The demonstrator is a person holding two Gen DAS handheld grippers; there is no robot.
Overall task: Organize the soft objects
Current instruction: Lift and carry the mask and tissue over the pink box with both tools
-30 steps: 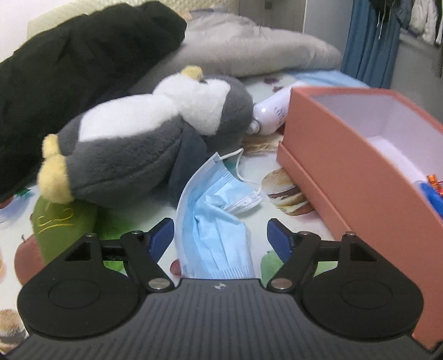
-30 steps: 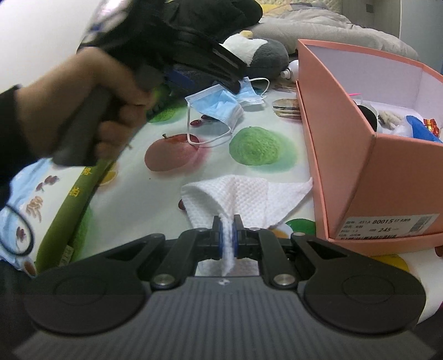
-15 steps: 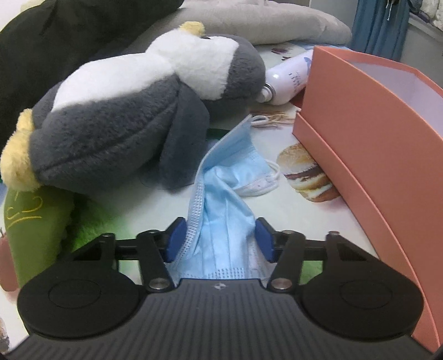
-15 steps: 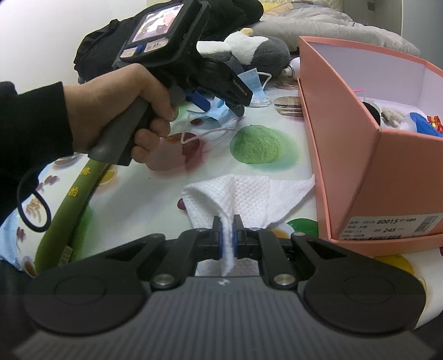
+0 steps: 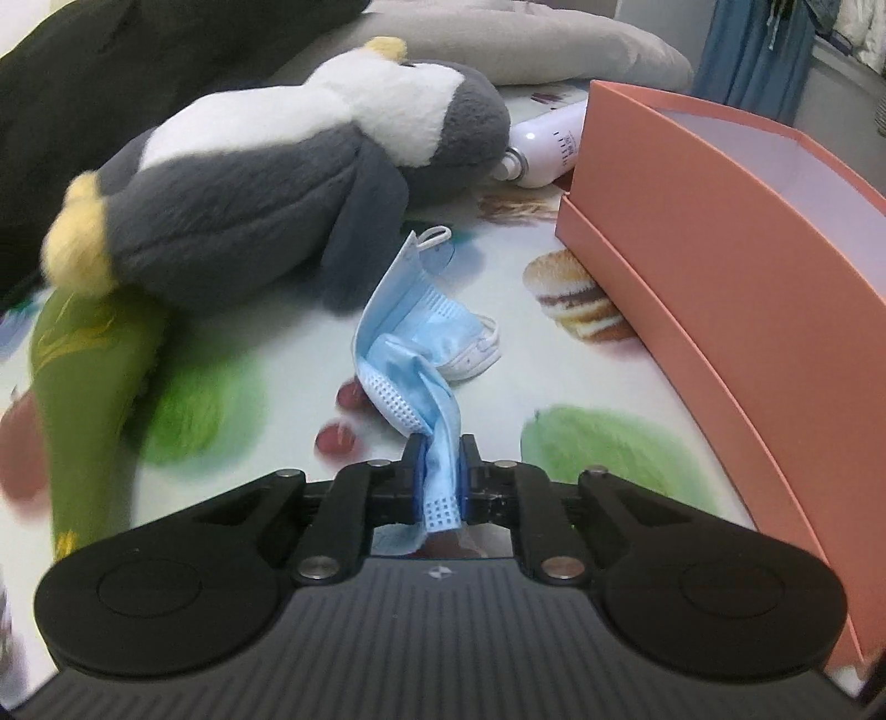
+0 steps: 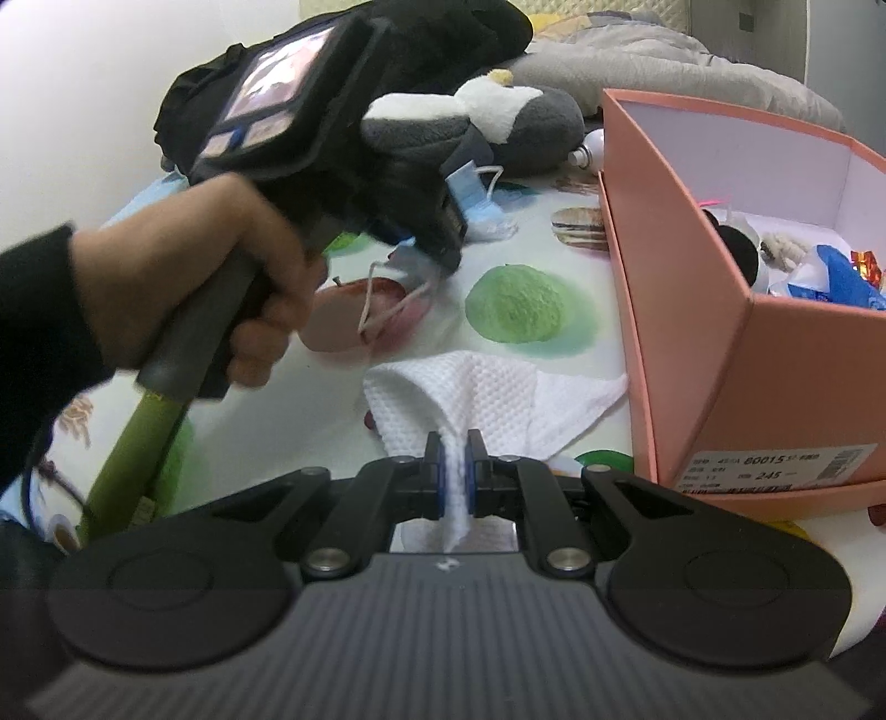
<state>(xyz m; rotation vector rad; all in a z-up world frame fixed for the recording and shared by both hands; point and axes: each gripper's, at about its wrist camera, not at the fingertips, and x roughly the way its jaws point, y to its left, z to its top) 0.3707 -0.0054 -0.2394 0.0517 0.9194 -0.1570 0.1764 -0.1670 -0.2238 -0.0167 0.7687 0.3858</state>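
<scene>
Fruit and burger pictures cover the sheet (image 5: 266,343) that everything lies on. The orange box (image 5: 720,310) is the landmark.

From the left wrist view, the box stands on the right side. The left gripper (image 5: 441,471) is left of the box, near its long wall. Its two fingers are squeezed tight on one end of a blue face mask (image 5: 410,338). The rest of the mask trails away from the fingers and lies on the sheet, left of the box. A stuffed penguin (image 5: 266,183) lies farther left of the box, just past the mask. A white bottle (image 5: 545,147) lies by the far corner of the box, touching the penguin's head or very close to it. A grey pillow (image 5: 526,44) sits behind the box and the penguin.

From the right wrist view, the box is again on the right, and small things lie inside it. The right gripper (image 6: 455,471) is just left of the near corner of the box. Its fingers are pinched shut on a white cloth (image 6: 493,393), which spreads flat on the sheet beside the box wall. A hand (image 6: 188,277) holds the left gripper (image 6: 437,243) farther left of the box, with the face mask's (image 6: 470,191) ear loop hanging under it. The penguin (image 6: 498,127) lies behind, near the far end of the box.
</scene>
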